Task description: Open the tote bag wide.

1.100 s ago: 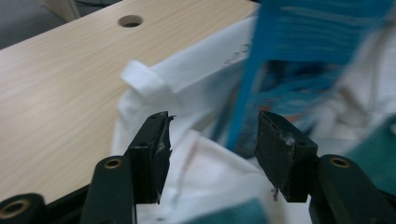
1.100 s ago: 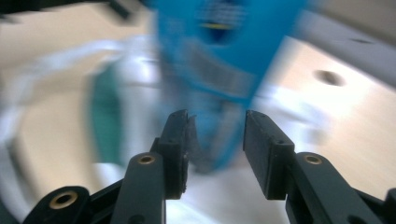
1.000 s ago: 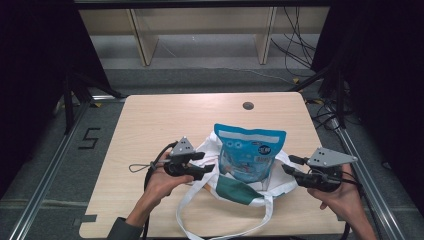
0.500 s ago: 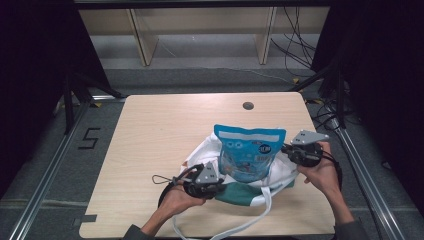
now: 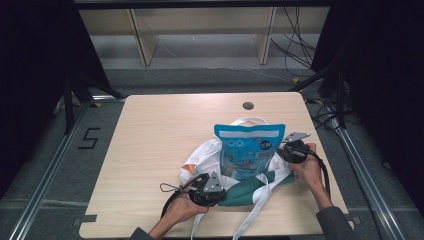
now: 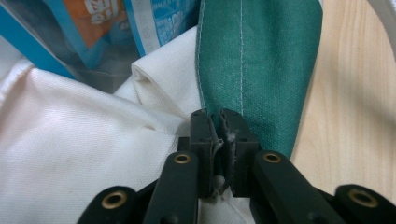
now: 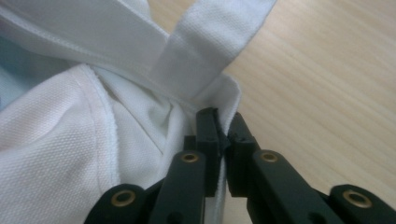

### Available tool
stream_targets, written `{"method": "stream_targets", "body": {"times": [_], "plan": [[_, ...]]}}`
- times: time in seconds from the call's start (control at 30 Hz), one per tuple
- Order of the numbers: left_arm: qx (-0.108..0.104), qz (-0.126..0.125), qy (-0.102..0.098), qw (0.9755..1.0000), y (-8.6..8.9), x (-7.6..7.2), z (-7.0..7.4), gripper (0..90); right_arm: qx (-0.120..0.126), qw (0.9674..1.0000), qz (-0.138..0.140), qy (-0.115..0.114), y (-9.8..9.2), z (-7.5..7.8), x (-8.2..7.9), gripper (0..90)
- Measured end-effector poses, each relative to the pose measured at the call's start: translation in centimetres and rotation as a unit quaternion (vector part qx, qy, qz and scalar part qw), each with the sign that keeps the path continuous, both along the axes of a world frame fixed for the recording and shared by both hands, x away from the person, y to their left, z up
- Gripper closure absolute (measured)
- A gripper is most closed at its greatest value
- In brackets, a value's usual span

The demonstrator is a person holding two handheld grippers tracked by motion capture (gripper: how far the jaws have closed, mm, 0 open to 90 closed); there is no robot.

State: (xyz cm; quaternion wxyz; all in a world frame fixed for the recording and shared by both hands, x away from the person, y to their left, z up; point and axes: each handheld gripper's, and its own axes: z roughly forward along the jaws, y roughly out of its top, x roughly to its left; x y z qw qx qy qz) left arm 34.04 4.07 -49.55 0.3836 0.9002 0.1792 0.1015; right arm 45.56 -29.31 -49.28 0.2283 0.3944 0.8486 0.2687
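The blue snack bag (image 5: 248, 149) stands up inside the cloth bag (image 5: 202, 159), which lies on the table (image 5: 165, 130) nearer its front edge and a bit toward the right side. The snack bag is only partly in, so most of it sticks out of the top. The cloth bag is white with a green part (image 6: 261, 60), and its long straps (image 5: 257, 212) hang down over the front edge of the table. You hold the cloth bag at two spots, I think so its mouth stays wide for the snack bag. Your left gripper (image 6: 219, 122) has just been closing, and now it pinches the cloth right where the white meets the green, at the side of the bag closest to the front edge. Your right gripper (image 7: 219, 122) has also just been closing, and it pinches the white rim (image 7: 231, 105) just under where a strap (image 7: 205, 42) is sewn on, on the side nearer the right edge of the table. With one grip on each side, you can pull the cloth up around the snack bag. Go slow, because thin cloth may slip out of the jaws. A small dark hole (image 5: 248, 105) sits near the back edge, well apart from everything.
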Motion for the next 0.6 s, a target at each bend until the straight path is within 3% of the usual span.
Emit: {"method": "stream_targets", "body": {"times": [0.07, 0.13, 0.17, 0.2, 0.23, 0.3, 0.33, 0.4, 0.5, 0.53, 0.57, 0.6], "plan": [[-0.014, 0.011, 0.000, 0.9998, 0.5, 0.0, 1.0, 66.5, 0.011, 0.9998, -0.010, -0.011, -0.4, 0.6, -0.2, 72.1], [-0.022, 0.020, -0.008, 0.9995, 1.0, 0.0, 2.1, 50.7, 0.056, 0.9980, -0.023, -0.018, -1.3, 1.7, -0.5, 62.1], [-0.026, 0.020, -0.014, 0.9994, 1.3, 0.1, 2.7, 49.1, 0.071, 0.9967, -0.021, -0.034, -1.6, 2.2, -0.6, 59.7], [-0.033, 0.020, -0.017, 0.9991, 1.7, 0.3, 3.4, 46.9, 0.091, 0.9948, -0.035, -0.032, -1.8, 2.9, -1.1, 57.2], [-0.051, 0.033, -0.013, 0.9981, 1.9, 0.4, 3.9, 44.8, 0.090, 0.9943, -0.026, -0.050, -2.3, 3.6, -1.4, 55.2], [-0.053, 0.048, -0.023, 0.9972, 2.9, 1.3, 5.1, 41.8, 0.135, 0.9895, -0.026, -0.046, -2.8, 5.1, -2.6, 52.0], [-0.059, 0.073, -0.026, 0.9952, 3.4, 1.7, 5.5, 40.5, 0.145, 0.9881, -0.031, -0.041, -2.9, 5.7, -3.4, 51.3], [-0.059, 0.119, -0.036, 0.9906, 4.2, 3.0, 6.3, 40.3, 0.175, 0.9843, 0.005, -0.024, -3.0, 6.6, -5.4, 50.7], [-0.054, 0.150, -0.053, 0.9859, 4.4, 5.3, 6.3, 40.5, 0.181, 0.9818, 0.057, -0.015, -2.2, 7.0, -8.6, 50.4], [-0.048, 0.155, -0.053, 0.9853, 4.3, 6.2, 6.0, 40.5, 0.178, 0.9814, 0.072, -0.002, -1.7, 7.0, -9.5, 50.1], [-0.048, 0.152, -0.047, 0.9860, 3.7, 7.7, 5.2, 40.7, 0.173, 0.9806, 0.091, -0.005, -1.2, 6.9, -10.1, 49.8], [-0.048, 0.152, -0.047, 0.9860, 3.7, 7.7, 5.2, 40.9, 0.173, 0.9806, 0.091, -0.005, -1.2, 6.9, -10.1, 49.8]]}}
